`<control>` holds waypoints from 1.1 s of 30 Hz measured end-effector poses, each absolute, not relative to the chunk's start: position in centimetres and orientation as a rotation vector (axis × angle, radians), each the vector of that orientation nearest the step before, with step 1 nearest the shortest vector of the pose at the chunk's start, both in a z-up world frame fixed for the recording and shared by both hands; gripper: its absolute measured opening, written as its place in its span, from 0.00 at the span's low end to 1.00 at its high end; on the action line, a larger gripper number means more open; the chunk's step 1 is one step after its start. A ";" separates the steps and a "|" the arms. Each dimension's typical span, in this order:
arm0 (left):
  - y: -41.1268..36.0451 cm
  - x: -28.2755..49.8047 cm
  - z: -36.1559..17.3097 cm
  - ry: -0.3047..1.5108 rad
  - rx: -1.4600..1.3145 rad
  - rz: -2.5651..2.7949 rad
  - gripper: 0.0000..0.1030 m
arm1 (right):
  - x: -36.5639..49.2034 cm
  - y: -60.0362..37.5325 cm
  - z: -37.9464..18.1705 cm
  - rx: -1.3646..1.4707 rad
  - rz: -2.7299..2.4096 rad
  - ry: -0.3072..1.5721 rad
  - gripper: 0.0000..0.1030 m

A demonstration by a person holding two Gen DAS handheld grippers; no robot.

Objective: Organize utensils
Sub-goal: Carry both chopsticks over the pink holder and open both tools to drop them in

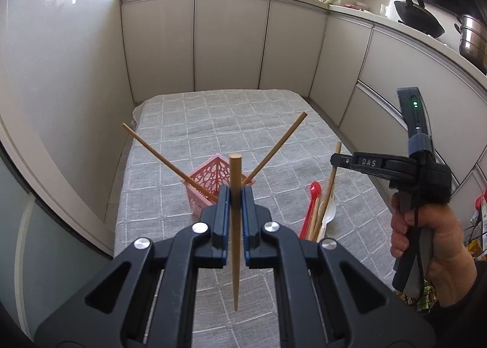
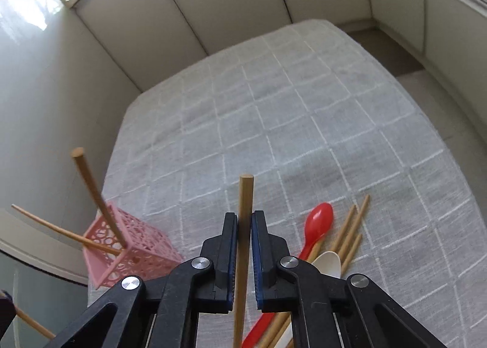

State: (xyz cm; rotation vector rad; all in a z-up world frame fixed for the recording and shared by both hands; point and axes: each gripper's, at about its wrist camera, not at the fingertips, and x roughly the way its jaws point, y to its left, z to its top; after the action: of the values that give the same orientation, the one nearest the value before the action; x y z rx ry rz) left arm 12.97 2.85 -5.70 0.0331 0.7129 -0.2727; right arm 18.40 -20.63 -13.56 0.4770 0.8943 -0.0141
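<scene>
Closest to the lens in your left wrist view, the black left gripper [image 1: 235,196] is closed on a thin, round wooden chopstick [image 1: 235,226]. The stick stands almost upright in the middle of the frame, its blunt end above the blue pads and its narrow tip low, below the jaws.

Behind it, at the centre of the frame, you see the pink plastic basket with cut-out pattern [image 1: 213,183] on the grey checked tablecloth [image 1: 213,123]. Two more wooden chopsticks lean out of the basket: one [image 1: 164,159] points to the upper left, the other [image 1: 280,147] to the upper right.

At the right of this view your right hand [image 1: 426,241] holds the black right gripper [image 1: 336,161]. In the right wrist view that gripper [image 2: 244,244] is closed on another round wooden chopstick [image 2: 243,256], also almost upright in the centre.

To the lower right of both views the remaining utensils lie on the cloth in a loose bundle: a red plastic spoon [image 2: 316,226], a white plastic spoon [image 2: 328,262] and several wooden chopsticks [image 2: 353,232], touching one another. The bundle is well apart from the basket [image 2: 131,253], which sits in the lower left of the right wrist view.
</scene>
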 end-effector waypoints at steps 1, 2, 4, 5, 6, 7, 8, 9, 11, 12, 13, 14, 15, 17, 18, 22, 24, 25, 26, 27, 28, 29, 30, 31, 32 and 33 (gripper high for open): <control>3.1 12.8 -5.4 0.700 0.028 -0.267 0.08 | 18.0 -19.9 -12.5 0.460 -0.008 0.866 0.07; 3.4 12.6 -4.9 0.684 0.016 -0.261 0.08 | 17.5 -19.4 -11.6 0.443 -0.004 0.842 0.07; 4.0 12.3 -3.9 0.646 -0.008 -0.249 0.08 | 16.6 -18.4 -9.7 0.407 0.009 0.788 0.07; 4.2 12.1 -3.3 0.619 -0.019 -0.244 0.08 | 16.2 -18.1 -9.0 0.401 0.014 0.770 0.07; 4.5 11.9 -2.6 0.592 -0.028 -0.237 0.08 | 15.7 -17.7 -7.9 0.388 0.021 0.739 0.07; 4.7 11.8 -2.1 0.568 -0.034 -0.232 0.08 | 15.2 -17.3 -6.9 0.373 0.028 0.706 0.07; 4.9 11.7 -1.6 0.540 -0.043 -0.227 0.08 | 14.7 -16.9 -5.8 0.361 0.035 0.673 0.07; 5.0 11.7 -1.1 0.516 -0.051 -0.221 0.08 | 14.5 -16.6 -5.1 0.354 0.041 0.652 0.07; 5.1 11.8 -0.3 0.481 -0.066 -0.209 0.08 | 13.7 -16.1 -3.0 0.340 0.063 0.603 0.07; 5.2 11.8 -0.1 0.463 -0.074 -0.207 0.08 | 13.3 -15.7 -2.1 0.335 0.074 0.582 0.07; 5.2 11.9 0.3 0.439 -0.081 -0.204 0.08 | 13.0 -15.4 -1.2 0.328 0.084 0.557 0.07; 5.2 11.9 0.5 0.416 -0.087 -0.200 0.08 | 12.8 -15.2 -0.4 0.324 0.093 0.535 0.07; 5.2 11.9 0.7 0.391 -0.092 -0.196 0.08 | 12.5 -15.0 0.3 0.325 0.100 0.513 0.07; 4.9 12.1 1.0 0.341 -0.093 -0.188 0.08 | 12.3 -14.7 1.1 0.334 0.108 0.478 0.07; 4.6 12.4 1.1 0.324 -0.084 -0.178 0.08 | 12.2 -14.5 1.5 0.342 0.114 0.458 0.07; 3.6 13.7 0.9 0.280 -0.063 -0.152 0.08 | 13.6 -14.4 1.7 0.387 0.114 0.427 0.07; 3.5 14.2 0.7 0.251 -0.063 -0.142 0.08 | 14.7 -14.6 1.0 0.420 0.119 0.407 0.07; 3.4 14.6 0.6 0.249 -0.060 -0.132 0.08 | 15.1 -14.6 0.9 0.428 0.121 0.399 0.07; 3.3 15.0 0.3 0.251 -0.059 -0.129 0.08 | 15.5 -14.5 0.7 0.435 0.124 0.393 0.07; 3.4 15.4 0.1 0.249 -0.063 -0.131 0.08 | 16.1 -14.2 0.5 0.440 0.128 0.386 0.07; 3.5 15.8 -0.2 0.250 -0.067 -0.134 0.08 | 16.5 -14.0 0.4 0.442 0.130 0.380 0.07; 3.6 16.0 -0.5 0.251 -0.066 -0.134 0.08 | 17.2 -13.6 0.0 0.439 0.132 0.373 0.07; 3.6 16.3 -0.9 0.251 -0.064 -0.136 0.08 | 17.2 -13.1 0.0 0.432 0.135 0.369 0.07; 3.6 16.6 -1.2 0.259 -0.060 -0.140 0.08 | 17.7 -12.7 -0.3 0.421 0.132 0.367 0.07; 3.6 17.0 -1.7 0.275 -0.052 -0.138 0.08 | 18.2 -12.3 -0.7 0.407 0.130 0.368 0.07; 3.7 17.3 -2.1 0.287 -0.050 -0.139 0.08 | 18.5 -12.0 -1.1 0.399 0.132 0.372 0.07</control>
State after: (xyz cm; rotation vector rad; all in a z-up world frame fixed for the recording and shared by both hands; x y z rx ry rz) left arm 17.30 3.65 -2.15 -0.0502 0.2871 -0.1389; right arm 18.48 -11.99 -1.06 0.3990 0.3724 0.1318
